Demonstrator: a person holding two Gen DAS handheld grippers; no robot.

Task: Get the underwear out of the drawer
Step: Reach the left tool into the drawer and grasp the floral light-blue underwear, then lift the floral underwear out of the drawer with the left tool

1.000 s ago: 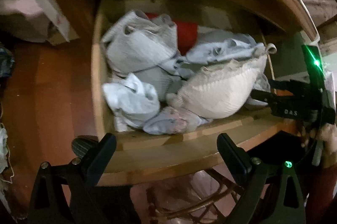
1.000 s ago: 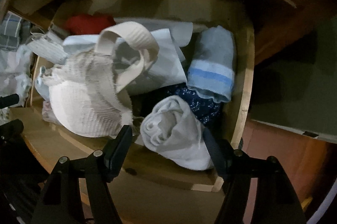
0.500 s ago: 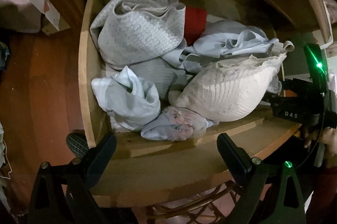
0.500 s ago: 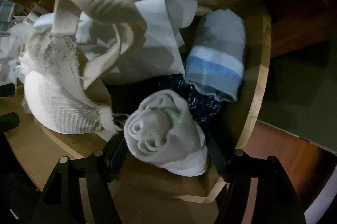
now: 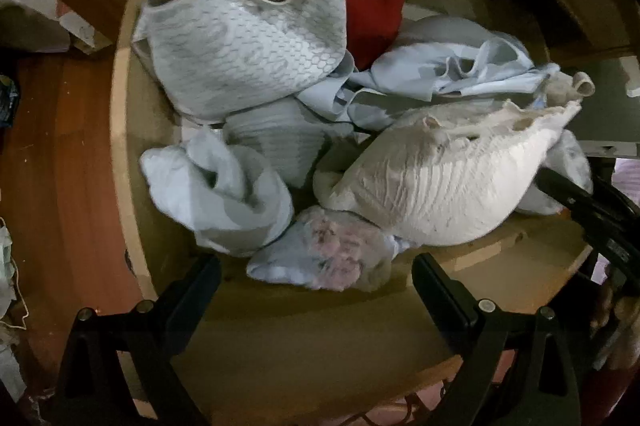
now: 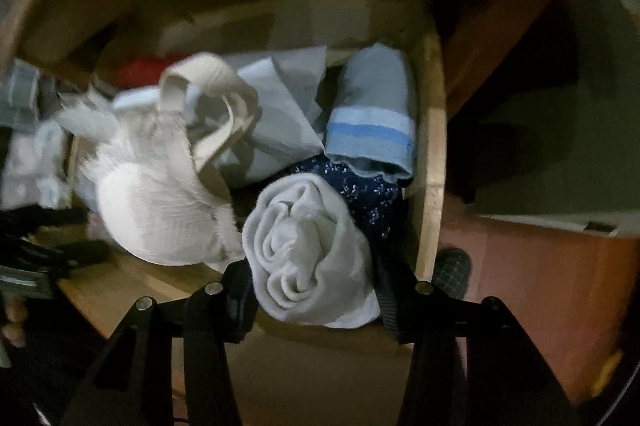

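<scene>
The open wooden drawer (image 5: 132, 162) is full of crumpled underwear. In the left wrist view my left gripper (image 5: 316, 278) is open and empty, its fingers just over the drawer's front edge, near a small pink-and-white piece (image 5: 324, 258), a pale blue bundle (image 5: 224, 194) and a cream bra cup (image 5: 440, 186). In the right wrist view my right gripper (image 6: 312, 274) is shut on a rolled white garment (image 6: 308, 250) at the drawer's (image 6: 434, 154) front right corner. The cream bra (image 6: 160, 210) lies to its left.
Also in the drawer are a honeycomb-patterned grey piece (image 5: 248, 46), a red item (image 5: 372, 18), a blue-striped folded piece (image 6: 372, 130) and a dark navy printed piece (image 6: 368, 194). Wooden floor (image 5: 60, 154) lies left of the drawer. My right gripper shows at the right edge (image 5: 588, 210).
My left gripper has moved in closer over the drawer. My right gripper has closed its fingers onto the rolled white garment.
</scene>
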